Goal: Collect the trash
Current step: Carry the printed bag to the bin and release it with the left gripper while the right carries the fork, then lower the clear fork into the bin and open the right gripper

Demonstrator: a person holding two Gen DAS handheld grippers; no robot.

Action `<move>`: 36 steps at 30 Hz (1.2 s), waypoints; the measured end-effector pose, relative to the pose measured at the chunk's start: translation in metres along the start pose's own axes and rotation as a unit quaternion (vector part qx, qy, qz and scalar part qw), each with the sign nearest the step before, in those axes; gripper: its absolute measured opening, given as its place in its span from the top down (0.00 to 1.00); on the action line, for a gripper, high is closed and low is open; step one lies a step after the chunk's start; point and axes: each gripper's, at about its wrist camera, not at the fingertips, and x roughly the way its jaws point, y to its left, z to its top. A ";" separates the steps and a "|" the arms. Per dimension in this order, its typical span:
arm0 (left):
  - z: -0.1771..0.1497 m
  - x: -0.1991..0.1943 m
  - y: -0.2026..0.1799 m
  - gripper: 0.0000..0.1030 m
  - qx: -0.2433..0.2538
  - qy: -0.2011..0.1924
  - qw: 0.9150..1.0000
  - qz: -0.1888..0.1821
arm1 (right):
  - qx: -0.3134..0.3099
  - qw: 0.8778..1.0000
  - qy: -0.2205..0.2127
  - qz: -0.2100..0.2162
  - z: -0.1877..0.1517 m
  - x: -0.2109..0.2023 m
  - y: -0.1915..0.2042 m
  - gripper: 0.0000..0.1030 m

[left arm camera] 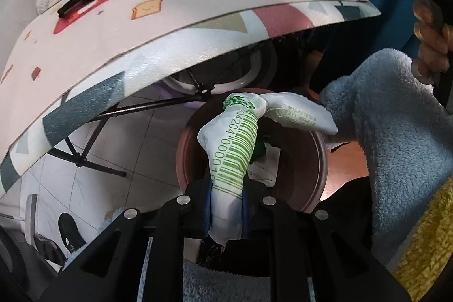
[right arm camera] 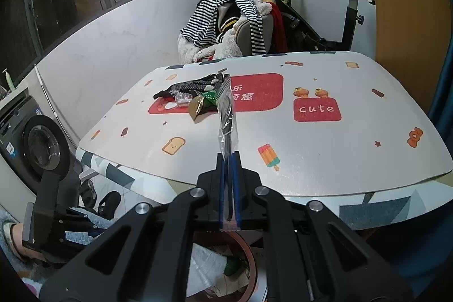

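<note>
My left gripper [left arm camera: 226, 190] is shut on a crumpled white wrapper [left arm camera: 236, 154] with a green barcode. It points down over a round brown bin [left arm camera: 320, 160] on the floor beside the table, and paper scraps lie inside the bin. My right gripper [right arm camera: 229, 157] is shut on a clear zip bag [right arm camera: 226, 126] with something dark inside, held above the near edge of the patterned table [right arm camera: 311, 149]. More trash lies on the table's far side: a gold wrapper [right arm camera: 196, 106], a green wrapper [right arm camera: 209, 98] and a clear plastic piece [right arm camera: 182, 99], next to black gloves [right arm camera: 192, 87].
The bin rim [right arm camera: 250, 254] shows under the right gripper. A washing machine [right arm camera: 42, 146] stands left of the table. Behind it are a chair piled with striped clothes [right arm camera: 226, 19] and an exercise bike [right arm camera: 351, 4]. Shoes [right arm camera: 109, 204] lie on the floor. A blue fleece sleeve [left arm camera: 382, 118] hangs near the bin.
</note>
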 end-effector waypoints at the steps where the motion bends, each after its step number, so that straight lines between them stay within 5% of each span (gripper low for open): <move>1: 0.003 0.003 -0.001 0.83 0.001 0.005 1.000 -0.001 | 0.003 1.000 0.001 0.000 -0.001 0.001 -0.001 0.91; 5: 0.011 0.018 -0.004 0.73 0.007 0.025 1.000 -0.017 | 0.008 1.000 0.006 0.002 -0.004 0.003 -0.002 0.91; 7: 0.014 0.018 -0.004 0.45 0.007 0.012 1.000 -0.016 | 0.004 1.000 0.008 0.002 -0.005 0.004 -0.001 0.91; 12: 0.018 0.003 0.006 0.32 -0.035 -0.051 0.998 -0.014 | 0.002 1.000 0.015 0.006 -0.011 0.005 0.001 0.91; 16: 0.010 -0.027 0.027 0.21 -0.104 -0.135 0.985 0.013 | 0.001 0.999 0.033 0.032 -0.023 0.012 0.009 0.91; 26: -0.016 -0.074 0.049 0.12 -0.193 -0.242 0.948 0.072 | -0.061 0.986 0.132 0.088 -0.081 0.058 0.060 0.91; 32: -0.025 -0.080 0.057 0.11 -0.230 -0.264 0.932 0.091 | -0.084 0.976 0.186 0.081 -0.109 0.083 0.069 0.91; 36: -0.031 -0.076 0.066 0.11 -0.255 -0.257 0.929 0.081 | -0.085 0.972 0.211 0.066 -0.118 0.096 0.067 0.91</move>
